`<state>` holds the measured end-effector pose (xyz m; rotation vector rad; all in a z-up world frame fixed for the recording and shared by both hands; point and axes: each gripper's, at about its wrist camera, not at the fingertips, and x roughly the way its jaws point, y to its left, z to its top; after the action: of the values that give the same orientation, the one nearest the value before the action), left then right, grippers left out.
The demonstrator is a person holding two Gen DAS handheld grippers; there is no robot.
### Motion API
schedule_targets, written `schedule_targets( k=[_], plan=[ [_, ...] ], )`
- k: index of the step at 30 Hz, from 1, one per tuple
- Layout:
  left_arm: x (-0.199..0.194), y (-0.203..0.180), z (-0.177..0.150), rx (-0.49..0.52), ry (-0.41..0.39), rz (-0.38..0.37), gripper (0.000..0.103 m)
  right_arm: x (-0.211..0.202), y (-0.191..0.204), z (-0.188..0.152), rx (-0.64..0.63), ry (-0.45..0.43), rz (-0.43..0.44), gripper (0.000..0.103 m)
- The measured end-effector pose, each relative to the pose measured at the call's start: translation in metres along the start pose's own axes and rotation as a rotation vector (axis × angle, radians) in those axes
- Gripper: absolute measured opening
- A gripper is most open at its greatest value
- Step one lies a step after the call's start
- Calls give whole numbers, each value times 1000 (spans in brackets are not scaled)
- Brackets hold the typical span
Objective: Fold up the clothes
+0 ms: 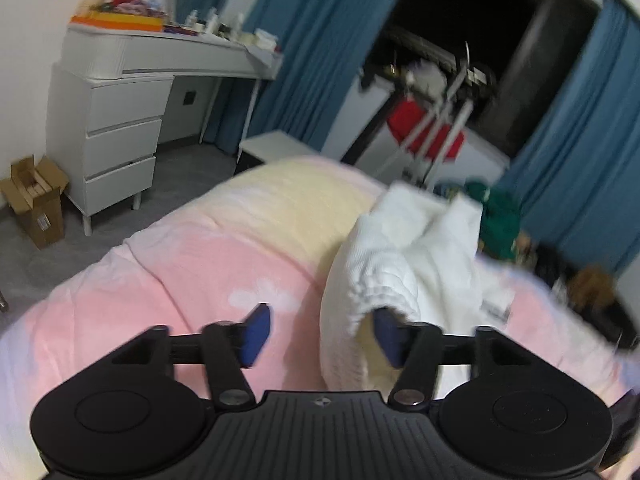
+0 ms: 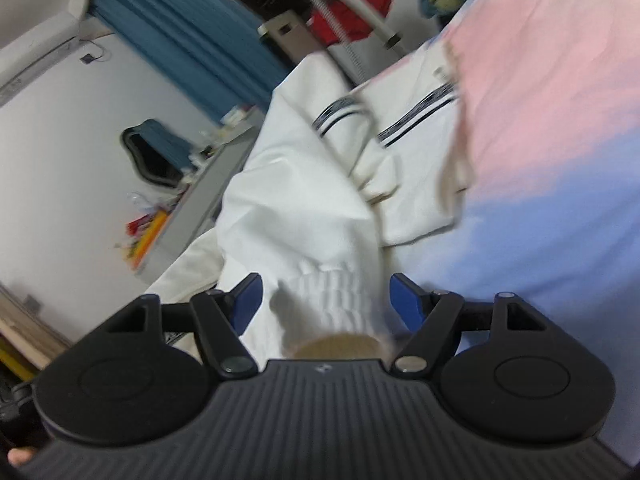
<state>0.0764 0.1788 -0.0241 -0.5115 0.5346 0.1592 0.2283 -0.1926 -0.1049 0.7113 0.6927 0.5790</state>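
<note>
In the left wrist view the left gripper (image 1: 320, 334) stands with its jaws apart over the pink bedcover (image 1: 172, 264). The white garment (image 1: 404, 256) rises in a bunched fold at the right centre of the frame. Its ribbed hem hangs over the right blue pad (image 1: 388, 336) and partly hides it, while the left pad is free with bare cover below it. I cannot tell if the hem only touches the pad or rests on it; the pads do not press it. To the left the cover is open up to its edge, where the grey floor (image 1: 192, 168) begins. A white dresser (image 1: 116, 136) stands in the upper left and a cardboard box (image 1: 36, 204) at the left edge.

In the right wrist view the right gripper (image 2: 326, 300) is also wide. The ribbed hem of the same garment (image 2: 304, 200) lies between its blue pads and touches neither clearly. The cloth with dark stripes runs toward the upper centre. The lower right and right side show bare pink and lilac cover. The frame is blurred.
</note>
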Motion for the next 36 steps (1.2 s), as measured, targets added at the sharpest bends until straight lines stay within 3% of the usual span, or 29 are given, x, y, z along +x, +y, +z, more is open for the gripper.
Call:
schedule_targets(
  k=[6,10,15,18,24,31,36],
  plan=[
    [21,-6,3,-45,23,-36,69,30,-7,-7,19,19,40,75],
    [40,-13,3,-35,39,-12,70,31,-4,-6,35,26,23,70],
    [42,-21,1,23,-4,58,75,28,2,-4,-5,35,-13,34],
    [39,-20,2,34,-10,74,75,19,10,0,-20,28,-21,25],
    [17,-21,2,74,-22,62,75,-39,54,2,-118,-45,22,21],
    [-7,-29,-3,149,-55,3,75,-108,73,-37,-168,53,-40,21],
    [-13,-30,-5,185,-44,40,75,-108,63,-70,-174,142,-159,21]
  ],
)
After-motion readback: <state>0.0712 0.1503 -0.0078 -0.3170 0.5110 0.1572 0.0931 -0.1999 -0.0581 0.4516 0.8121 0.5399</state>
